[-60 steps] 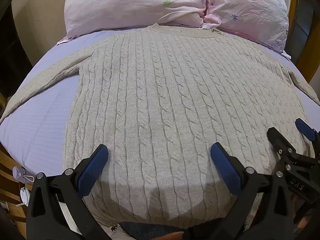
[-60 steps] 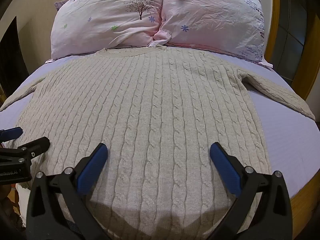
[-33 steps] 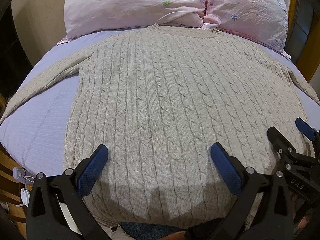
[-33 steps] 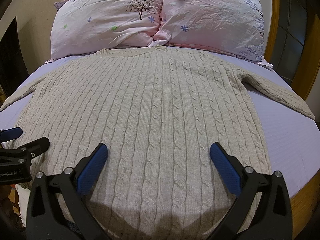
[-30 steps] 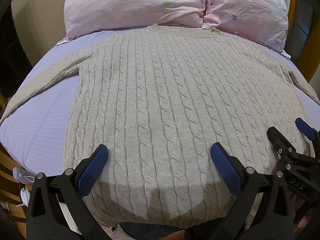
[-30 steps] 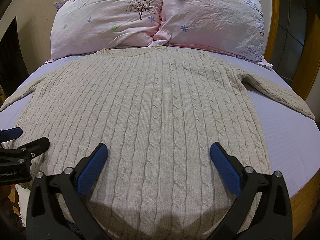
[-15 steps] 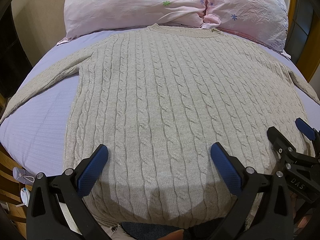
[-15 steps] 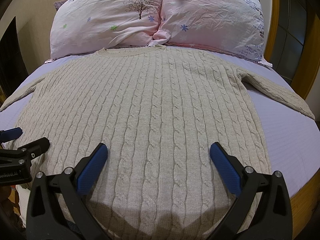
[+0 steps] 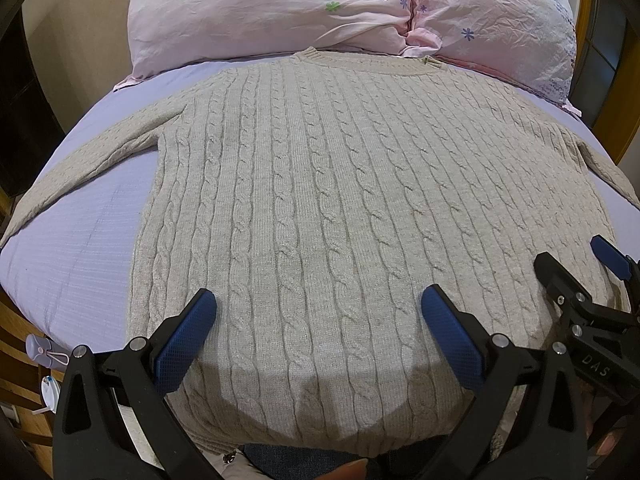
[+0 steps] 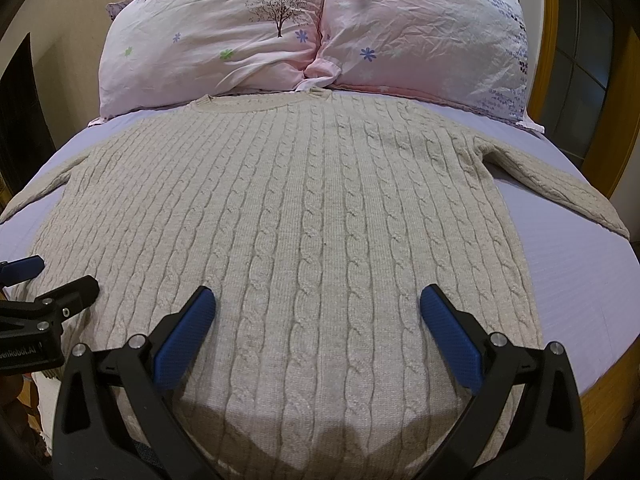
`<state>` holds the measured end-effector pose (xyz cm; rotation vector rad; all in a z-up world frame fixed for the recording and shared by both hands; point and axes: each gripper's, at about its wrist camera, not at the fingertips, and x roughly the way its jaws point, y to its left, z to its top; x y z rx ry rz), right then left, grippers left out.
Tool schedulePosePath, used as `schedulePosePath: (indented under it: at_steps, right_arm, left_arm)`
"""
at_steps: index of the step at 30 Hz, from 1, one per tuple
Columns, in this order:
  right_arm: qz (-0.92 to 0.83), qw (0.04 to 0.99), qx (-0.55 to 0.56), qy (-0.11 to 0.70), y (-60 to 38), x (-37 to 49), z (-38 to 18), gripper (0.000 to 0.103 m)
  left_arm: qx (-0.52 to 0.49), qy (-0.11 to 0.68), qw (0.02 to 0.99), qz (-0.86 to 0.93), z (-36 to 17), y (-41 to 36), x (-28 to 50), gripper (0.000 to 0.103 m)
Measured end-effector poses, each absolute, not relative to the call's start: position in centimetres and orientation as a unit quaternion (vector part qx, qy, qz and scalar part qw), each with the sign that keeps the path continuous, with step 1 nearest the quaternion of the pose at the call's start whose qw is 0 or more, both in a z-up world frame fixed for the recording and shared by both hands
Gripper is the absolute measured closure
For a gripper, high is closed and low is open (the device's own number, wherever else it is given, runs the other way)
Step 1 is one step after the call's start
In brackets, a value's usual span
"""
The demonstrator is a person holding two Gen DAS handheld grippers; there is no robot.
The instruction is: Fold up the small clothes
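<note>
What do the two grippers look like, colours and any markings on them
The left gripper and right gripper both have black angular plastic arms, silver screws and textured blue pads on the jaws. White lettering reading DAS shows on the right one's side; the left one's lettering is cut off.

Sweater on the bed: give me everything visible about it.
The sweater is a beige cable-knit pullover with a ribbed crew neck, lying flat and unfolded on the lilac bedsheet. The neck points at the two pink pillows and seems to meet them; the hem is nearest the cameras. Both sleeves are spread out sideways toward the bed edges. The left gripper and right gripper are open above the hem area, gripping nothing.
</note>
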<state>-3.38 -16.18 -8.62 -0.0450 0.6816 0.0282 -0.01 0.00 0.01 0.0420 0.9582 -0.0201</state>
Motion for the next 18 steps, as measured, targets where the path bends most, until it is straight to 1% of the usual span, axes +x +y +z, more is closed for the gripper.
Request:
schedulePosePath:
  at_steps: [18]
  right_arm:
    - [0.013, 0.941, -0.023, 0.336, -16.16, -3.61, -8.81, 0.002]
  left_arm:
    - [0.02, 0.462, 0.887, -0.01, 0.0, 0.0, -0.01, 0.001]
